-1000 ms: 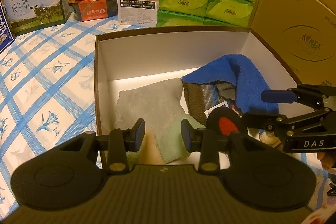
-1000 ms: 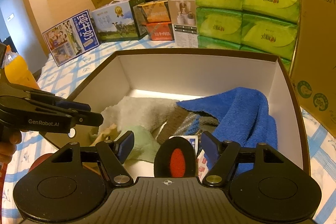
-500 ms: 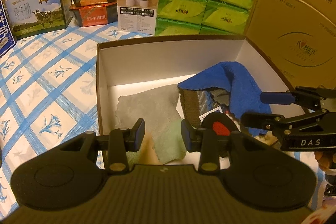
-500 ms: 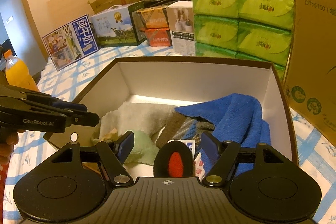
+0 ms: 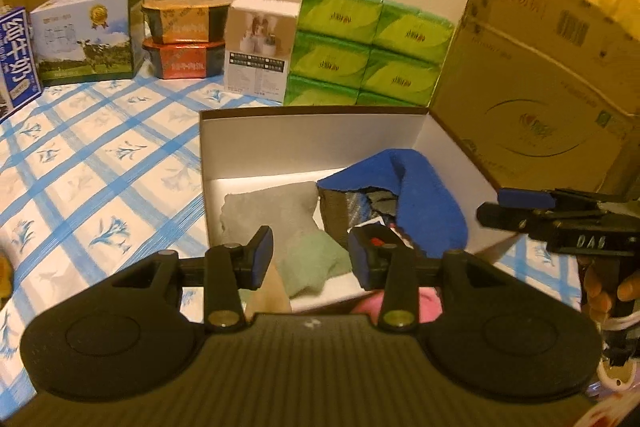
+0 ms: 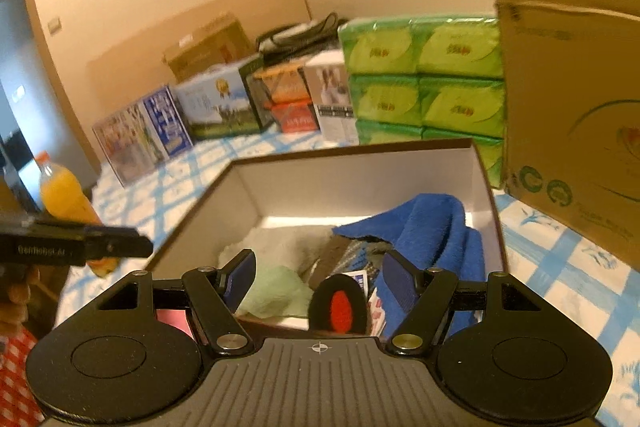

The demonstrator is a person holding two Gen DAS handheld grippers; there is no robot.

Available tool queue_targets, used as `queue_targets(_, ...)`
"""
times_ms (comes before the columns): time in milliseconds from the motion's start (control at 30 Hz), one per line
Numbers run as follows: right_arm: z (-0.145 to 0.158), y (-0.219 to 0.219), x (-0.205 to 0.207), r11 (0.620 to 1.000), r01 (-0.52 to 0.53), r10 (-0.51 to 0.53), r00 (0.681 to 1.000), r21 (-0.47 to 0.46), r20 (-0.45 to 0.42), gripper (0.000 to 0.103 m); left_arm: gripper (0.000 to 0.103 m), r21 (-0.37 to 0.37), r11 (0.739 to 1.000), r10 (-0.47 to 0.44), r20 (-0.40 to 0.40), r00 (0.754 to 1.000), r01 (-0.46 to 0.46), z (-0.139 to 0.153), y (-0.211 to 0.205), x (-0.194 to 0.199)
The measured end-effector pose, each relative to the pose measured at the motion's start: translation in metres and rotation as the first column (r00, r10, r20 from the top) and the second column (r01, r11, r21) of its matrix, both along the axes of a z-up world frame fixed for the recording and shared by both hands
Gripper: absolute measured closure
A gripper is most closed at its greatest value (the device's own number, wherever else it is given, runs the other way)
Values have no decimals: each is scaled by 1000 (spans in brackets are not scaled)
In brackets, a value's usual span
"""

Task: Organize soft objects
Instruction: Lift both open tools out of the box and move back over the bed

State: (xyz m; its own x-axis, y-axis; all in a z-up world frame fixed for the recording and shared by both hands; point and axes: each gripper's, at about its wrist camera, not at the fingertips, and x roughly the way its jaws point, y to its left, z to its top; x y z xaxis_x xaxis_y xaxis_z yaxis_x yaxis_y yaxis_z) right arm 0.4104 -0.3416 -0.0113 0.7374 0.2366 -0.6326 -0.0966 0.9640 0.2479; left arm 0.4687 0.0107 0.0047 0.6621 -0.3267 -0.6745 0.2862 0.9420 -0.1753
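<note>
Left wrist view: left gripper [image 5: 310, 257] jaws opening, nothing between; white-lined box [image 5: 312, 135] holds rumpled blue towel [image 5: 424, 195], grey cloth [image 5: 272, 207], pale green cloth [image 5: 316, 263].

Right wrist view: right gripper [image 6: 318, 277] jaws apart, empty, above same box [image 6: 360, 167]; blue towel [image 6: 432, 223] draped at its right side.

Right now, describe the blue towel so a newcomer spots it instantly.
Find the open white-lined box on the blue-checked tablecloth. The blue towel is heaped against its right wall. It is the only vivid blue cloth there; the grey cloth and pale green cloth lie flat.
</note>
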Motion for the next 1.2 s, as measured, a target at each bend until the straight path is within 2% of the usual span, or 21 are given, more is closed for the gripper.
queue_targets(233, 24, -3, -50, 999, 15, -17, 999, 48, 41, 33, 65, -26, 999, 32, 34, 999, -31, 18, 31, -59)
queue_targets(600, 31, -2, -122, 990, 119, -119, 993, 79, -3, 33, 60, 59, 992, 106, 90, 990, -111, 33, 52, -151)
queue_targets(833, 30, 10, -163, 983, 142, -137, 989, 116, -47, 33, 59, 47, 991, 126, 69, 990, -129, 32, 48, -194)
queue_targets(1033, 31, 23, -190, 983, 133, -126, 990, 125, -58, 33, 58, 18, 989, 149, 22, 989, -149, 24, 48, -226)
queue_targets(1200, 26, 36, -209, 989, 119, -112, 991, 92, -76, 33, 58, 38, 988, 146, 12, 989, -147, 12, 44, -249)
